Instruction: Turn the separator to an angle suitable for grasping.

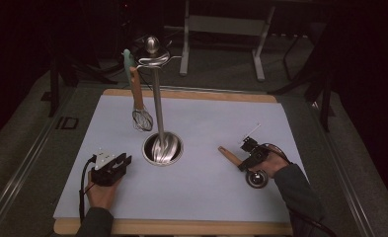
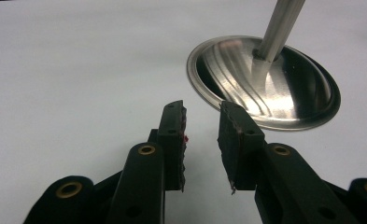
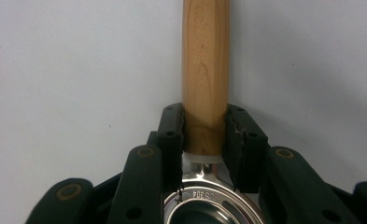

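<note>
A white mat (image 1: 196,187) covers a wooden board (image 1: 181,228) on the table. Near its middle stands a metal stand: a round, ribbed steel base (image 1: 163,148) with an upright pole (image 1: 158,106) that ends in a ring of hooks and a ball knob (image 1: 152,45). A whisk (image 1: 138,98) with a wooden handle and a pale green loop hangs from the left side of that ring, its wire head just left of the pole and above the mat.

Your left gripper (image 1: 113,168) rests on the mat at the near left, well apart from the stand. In the left gripper view its two black jaws stand apart with bare mat between them, and the steel base (image 2: 265,84) lies just beyond the tips, to the right.

Your right gripper (image 1: 250,157) is at the near right of the mat. It is clamped on the wooden handle (image 3: 204,74) of a small steel utensil, at the end where the wood meets the metal. In the right gripper view both pads press the sides of the handle, which runs straight away from the jaws, and a stamped metal rim (image 3: 204,198) sits just below them. In the high view the handle (image 1: 227,154) points to the far left of the gripper, and the round metal head (image 1: 256,178) lies on the mat at the near side, beside your right hand (image 1: 275,165). Whether that head is a strainer or a ladle cannot be told.
</note>
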{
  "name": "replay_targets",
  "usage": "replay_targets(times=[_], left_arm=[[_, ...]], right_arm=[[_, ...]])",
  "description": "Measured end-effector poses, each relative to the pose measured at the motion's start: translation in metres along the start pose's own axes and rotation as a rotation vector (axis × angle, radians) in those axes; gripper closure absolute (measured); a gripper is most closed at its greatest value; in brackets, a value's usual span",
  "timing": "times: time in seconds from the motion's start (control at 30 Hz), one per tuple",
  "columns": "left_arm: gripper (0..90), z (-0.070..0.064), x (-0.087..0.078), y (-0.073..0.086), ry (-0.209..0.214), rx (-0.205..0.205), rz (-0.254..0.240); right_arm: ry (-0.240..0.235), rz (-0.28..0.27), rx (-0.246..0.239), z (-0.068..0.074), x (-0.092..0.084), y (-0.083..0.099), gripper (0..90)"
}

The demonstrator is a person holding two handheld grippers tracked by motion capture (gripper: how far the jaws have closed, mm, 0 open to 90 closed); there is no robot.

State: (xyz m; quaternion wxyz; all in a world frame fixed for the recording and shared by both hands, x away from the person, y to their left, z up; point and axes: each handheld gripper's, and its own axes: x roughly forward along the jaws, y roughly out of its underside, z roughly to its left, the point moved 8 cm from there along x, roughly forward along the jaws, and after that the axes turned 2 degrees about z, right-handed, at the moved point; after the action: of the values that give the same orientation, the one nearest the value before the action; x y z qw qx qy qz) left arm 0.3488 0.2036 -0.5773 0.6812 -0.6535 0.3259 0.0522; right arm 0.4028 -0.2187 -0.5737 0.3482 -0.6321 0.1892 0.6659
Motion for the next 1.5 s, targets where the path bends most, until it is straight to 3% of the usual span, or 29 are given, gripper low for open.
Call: replay_targets(times=[0.17, 0.37, 0.97, 1.17, 1.4, 1.5], left_arm=[[71.4, 0.0, 0.0, 0.0, 0.001, -0.001, -0.001], [71.4, 0.0, 0.0, 0.0, 0.002, -0.003, -0.001], [71.2, 0.0, 0.0, 0.0, 0.001, -0.007, -0.002], [71.1, 0.001, 0.0, 0.0, 0.001, -0.009, -0.003], [71.0, 0.001, -0.001, 0.0, 0.002, -0.011, -0.005], [71.1, 0.001, -0.001, 0.0, 0.002, -0.011, -0.006]], right_arm=[[-0.064, 0.042, 0.023, -0.004, 0.001, -0.003, 68.9], [-0.053, 0.058, 0.016, -0.002, 0.0, -0.004, 70.0], [-0.066, -0.095, 0.023, 0.005, -0.013, -0.005, 71.1], [-0.06, -0.135, 0.009, 0.013, -0.019, -0.01, 71.1], [-0.052, -0.226, -0.012, 0.028, -0.033, -0.021, 71.1], [-0.047, -0.235, -0.033, 0.035, -0.037, -0.024, 71.1]])
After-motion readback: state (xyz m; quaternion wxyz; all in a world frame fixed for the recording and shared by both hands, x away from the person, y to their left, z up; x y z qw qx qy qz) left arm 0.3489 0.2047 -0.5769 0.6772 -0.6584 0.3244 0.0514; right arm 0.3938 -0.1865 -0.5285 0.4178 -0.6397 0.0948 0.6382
